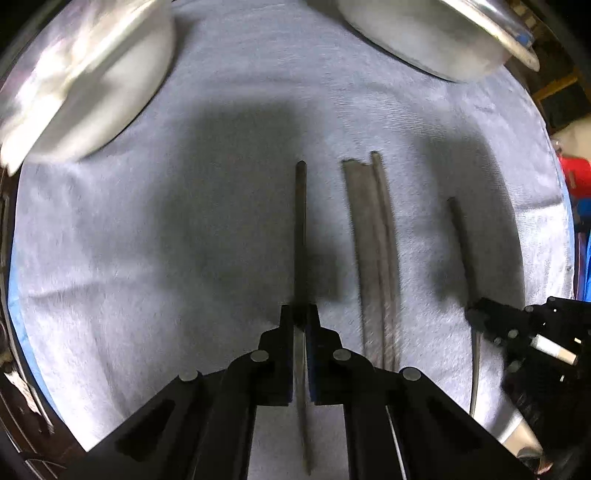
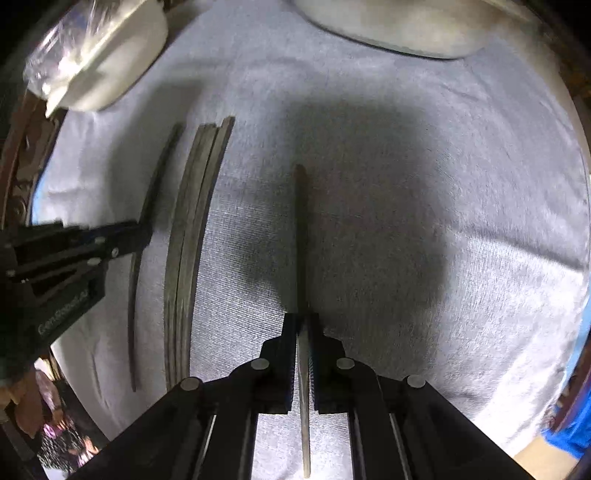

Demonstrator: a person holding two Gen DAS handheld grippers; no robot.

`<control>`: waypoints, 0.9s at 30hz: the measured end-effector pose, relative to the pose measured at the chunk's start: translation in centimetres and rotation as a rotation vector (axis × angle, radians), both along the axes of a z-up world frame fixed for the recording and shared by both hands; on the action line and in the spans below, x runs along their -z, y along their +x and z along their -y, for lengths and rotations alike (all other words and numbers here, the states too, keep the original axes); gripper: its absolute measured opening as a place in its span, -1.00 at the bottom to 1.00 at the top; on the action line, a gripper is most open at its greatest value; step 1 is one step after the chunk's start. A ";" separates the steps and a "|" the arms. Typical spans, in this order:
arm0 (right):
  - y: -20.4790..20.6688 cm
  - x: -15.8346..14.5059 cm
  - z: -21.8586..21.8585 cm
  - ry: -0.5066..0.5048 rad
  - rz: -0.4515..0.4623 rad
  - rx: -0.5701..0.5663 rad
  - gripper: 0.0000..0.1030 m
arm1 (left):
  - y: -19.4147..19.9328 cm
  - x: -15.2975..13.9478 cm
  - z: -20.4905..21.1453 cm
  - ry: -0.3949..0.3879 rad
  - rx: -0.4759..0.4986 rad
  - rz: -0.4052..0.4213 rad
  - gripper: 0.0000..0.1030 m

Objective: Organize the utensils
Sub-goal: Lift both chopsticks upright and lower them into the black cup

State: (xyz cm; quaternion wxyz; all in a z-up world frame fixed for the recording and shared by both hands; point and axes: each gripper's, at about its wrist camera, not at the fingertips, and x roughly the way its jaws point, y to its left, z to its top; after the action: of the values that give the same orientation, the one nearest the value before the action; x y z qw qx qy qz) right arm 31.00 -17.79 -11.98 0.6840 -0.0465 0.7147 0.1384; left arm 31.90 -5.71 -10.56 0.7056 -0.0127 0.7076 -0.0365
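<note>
My left gripper (image 1: 300, 320) is shut on a dark chopstick (image 1: 300, 236) that points forward just above the white towel (image 1: 147, 240). My right gripper (image 2: 303, 326) is shut on another dark chopstick (image 2: 301, 236), held the same way. Between them a small bundle of chopsticks (image 1: 373, 251) lies on the towel; it also shows in the right wrist view (image 2: 192, 240). The right gripper and its chopstick (image 1: 461, 240) show at the right of the left wrist view; the left gripper (image 2: 140, 232) with its chopstick (image 2: 155, 177) shows at the left of the right wrist view.
A white bowl (image 1: 81, 85) sits at the far left and another white bowl (image 1: 424, 37) at the far right, both on the towel. They also show in the right wrist view, one at the far left (image 2: 110, 62) and one at the top (image 2: 388, 26). A blue surface edges the towel (image 1: 14, 306).
</note>
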 end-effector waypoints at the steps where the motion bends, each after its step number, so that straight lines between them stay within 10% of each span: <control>1: -0.2 -0.2 0.3 0.006 0.015 0.016 -0.86 | -0.3 -0.2 -0.6 -0.017 -0.013 0.006 -0.89; 27: -15.6 -13.5 8.2 0.313 0.486 0.304 -0.87 | -19.2 -11.5 -10.1 -0.243 -0.321 0.526 -0.89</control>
State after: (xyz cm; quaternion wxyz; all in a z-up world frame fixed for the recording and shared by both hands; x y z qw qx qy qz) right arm 15.44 -25.95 1.56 0.8463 0.1348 0.4993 0.1276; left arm 12.66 4.44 0.96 0.8543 -0.1983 0.4804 -0.0112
